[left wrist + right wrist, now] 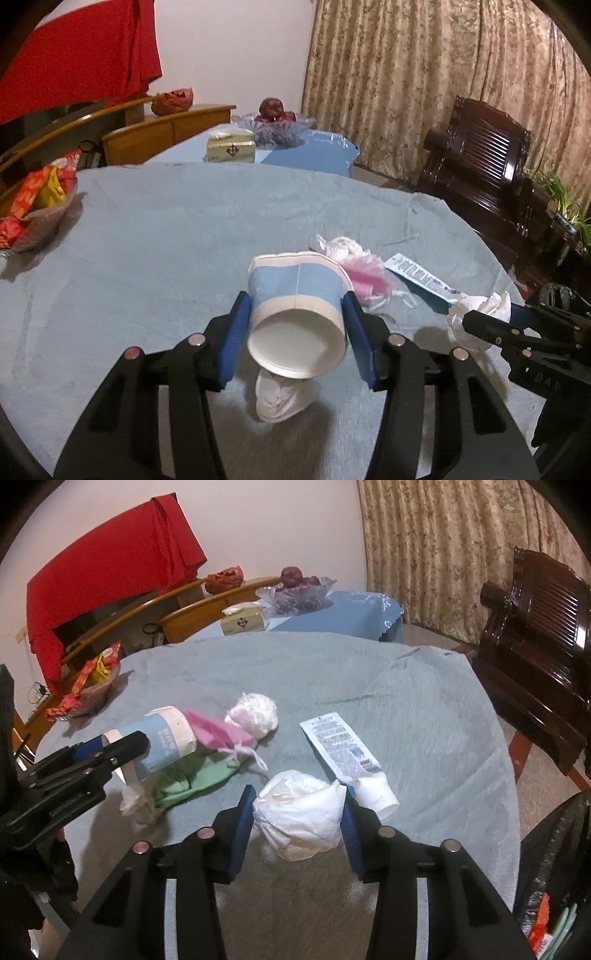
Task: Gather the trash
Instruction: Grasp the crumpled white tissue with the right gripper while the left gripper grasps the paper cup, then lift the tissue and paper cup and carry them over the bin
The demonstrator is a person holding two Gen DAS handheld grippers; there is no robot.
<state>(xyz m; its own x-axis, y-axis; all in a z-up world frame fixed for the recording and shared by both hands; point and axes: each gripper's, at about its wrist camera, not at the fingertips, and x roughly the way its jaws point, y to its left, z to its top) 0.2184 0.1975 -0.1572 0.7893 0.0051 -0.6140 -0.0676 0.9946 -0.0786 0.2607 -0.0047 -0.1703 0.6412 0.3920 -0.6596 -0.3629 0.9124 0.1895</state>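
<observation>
A blue and white paper cup [295, 288] lies on its side between the blue pads of my left gripper [297, 299], which is shut on it just above the grey tablecloth [166, 240]. A white tissue wad [280, 398] lies under the cup. My right gripper [298, 794] is shut on a crumpled white tissue [299, 819]. On the cloth lie a toothpaste tube [343, 749], a pink mask [218, 733], a green mask [199, 779] and a white fluffy ball [255, 712]. The right wrist view shows the left gripper [122, 744] with the cup [159, 734] at the left.
A bowl of snack packets [33, 206] stands at the table's left edge. Beyond the table are a tissue box [231, 147] and a glass fruit bowl [273, 127]. A dark wooden chair [480, 162] stands at the right. A black bag [554, 867] hangs by the table's right edge.
</observation>
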